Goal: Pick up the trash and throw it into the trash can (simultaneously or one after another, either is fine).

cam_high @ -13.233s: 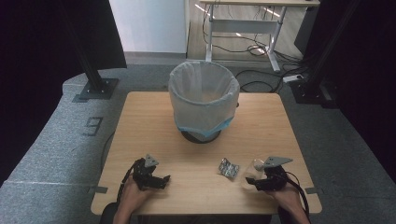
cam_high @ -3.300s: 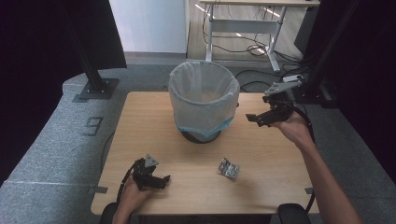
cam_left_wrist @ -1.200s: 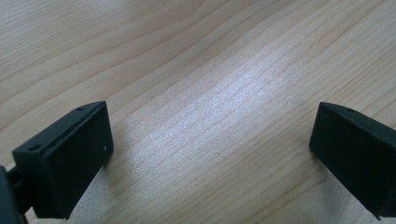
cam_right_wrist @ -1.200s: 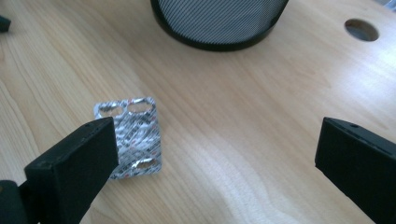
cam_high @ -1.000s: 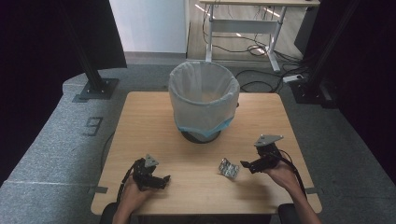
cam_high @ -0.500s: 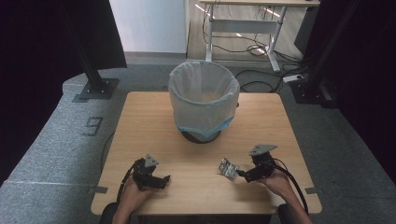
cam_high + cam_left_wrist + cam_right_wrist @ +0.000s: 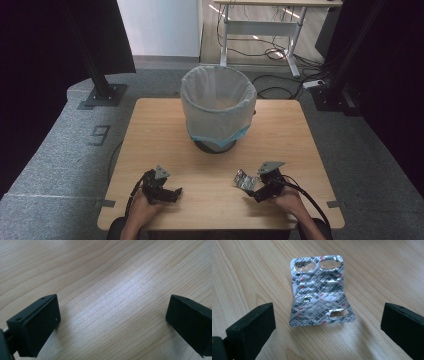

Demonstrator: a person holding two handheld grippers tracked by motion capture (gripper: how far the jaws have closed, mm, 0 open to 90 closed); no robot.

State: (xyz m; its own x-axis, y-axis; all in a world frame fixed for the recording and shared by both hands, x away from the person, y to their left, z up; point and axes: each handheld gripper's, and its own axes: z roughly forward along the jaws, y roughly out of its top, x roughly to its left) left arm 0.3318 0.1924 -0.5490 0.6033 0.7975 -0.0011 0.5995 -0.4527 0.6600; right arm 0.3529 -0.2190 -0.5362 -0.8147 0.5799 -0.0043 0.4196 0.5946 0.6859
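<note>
**Right gripper set over one blister pack on the bench**

Grey carpet and black stands are seen around a light wooden bench [image 7: 165, 125], with a white-framed desk [image 7: 260, 20] beyond it. One bin [image 7: 218, 107], lined with a pale bag, is stood on the far middle of the bench. One silver blister pack [image 7: 244, 179] is laid on the bare wood nearer the person, well apart from the bin. Two grippers are counted, each held in one hand.

The left gripper [image 7: 161, 186] is rested near the front left edge of the bench. In the left gripper view its jaws are spread wide, and nothing but wood grain is seen between them.

The right gripper [image 7: 264, 186] is placed just beside the blister pack, on its right in the high view. In the right gripper view the pack [image 7: 320, 291] is seen lying between and just ahead of the two jaws, which are held wide open and are kept clear of it on both sides. Several of its pockets are torn open, and its foil is crumpled and bent.

Compared with half a second earlier, the right gripper is found slightly closer to the pack. The pack, the bin and the left gripper are unchanged in place.
</note>
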